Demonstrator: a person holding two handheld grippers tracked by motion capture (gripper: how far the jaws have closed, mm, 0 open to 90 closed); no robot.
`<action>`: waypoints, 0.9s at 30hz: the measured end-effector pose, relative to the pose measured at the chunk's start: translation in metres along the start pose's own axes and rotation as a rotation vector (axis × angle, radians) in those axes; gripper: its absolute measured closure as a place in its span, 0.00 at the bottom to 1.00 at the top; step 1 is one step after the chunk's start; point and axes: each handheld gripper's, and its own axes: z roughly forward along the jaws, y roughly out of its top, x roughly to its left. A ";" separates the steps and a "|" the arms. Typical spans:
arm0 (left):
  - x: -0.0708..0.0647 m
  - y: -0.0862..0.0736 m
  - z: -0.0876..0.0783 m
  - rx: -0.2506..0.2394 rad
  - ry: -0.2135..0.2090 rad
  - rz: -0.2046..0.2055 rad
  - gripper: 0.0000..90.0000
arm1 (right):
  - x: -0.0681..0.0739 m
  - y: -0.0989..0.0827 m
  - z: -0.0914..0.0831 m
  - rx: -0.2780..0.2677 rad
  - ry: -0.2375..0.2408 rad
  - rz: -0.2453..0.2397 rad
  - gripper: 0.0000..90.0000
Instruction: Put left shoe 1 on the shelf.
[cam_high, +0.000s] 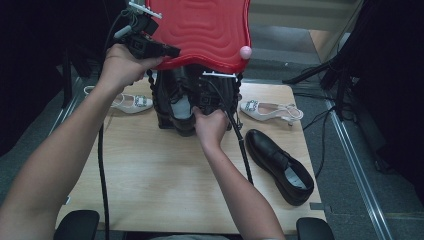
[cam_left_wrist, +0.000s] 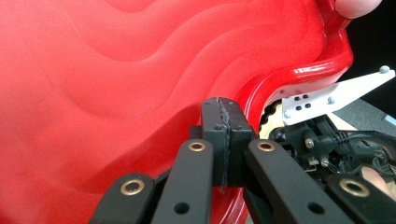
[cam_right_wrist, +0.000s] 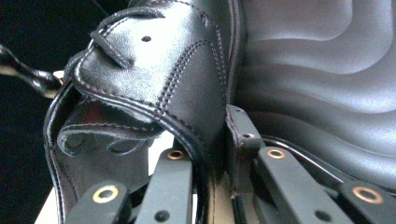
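Black shoe (cam_right_wrist: 154, 79) collar between right gripper (cam_right_wrist: 219, 154) jaws, beside ribbed box wall (cam_right_wrist: 322, 74).

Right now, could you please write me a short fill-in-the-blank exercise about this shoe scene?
1. The left gripper holds up a lid coloured ____.
2. The right gripper grips a shoe coloured ____.
3. The second black shoe lies on the ____.
4. The number of white shoes lying on the table is ____.

Missing words: red; black; table; two

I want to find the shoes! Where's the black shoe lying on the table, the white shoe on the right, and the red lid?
black shoe (cam_high: 280, 162), high view, its upper
white shoe (cam_high: 260, 110), high view, its toe
red lid (cam_high: 205, 30), high view, its wavy top
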 end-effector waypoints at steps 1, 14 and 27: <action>0.000 0.000 0.000 0.000 0.000 0.000 1.00 | -0.001 0.000 0.000 0.012 0.001 -0.005 0.87; 0.000 0.000 0.000 -0.002 0.001 -0.003 1.00 | -0.006 -0.002 -0.001 0.051 0.026 -0.035 0.73; 0.000 0.000 0.000 -0.002 0.000 -0.007 1.00 | -0.005 -0.006 -0.016 0.045 0.041 -0.093 0.64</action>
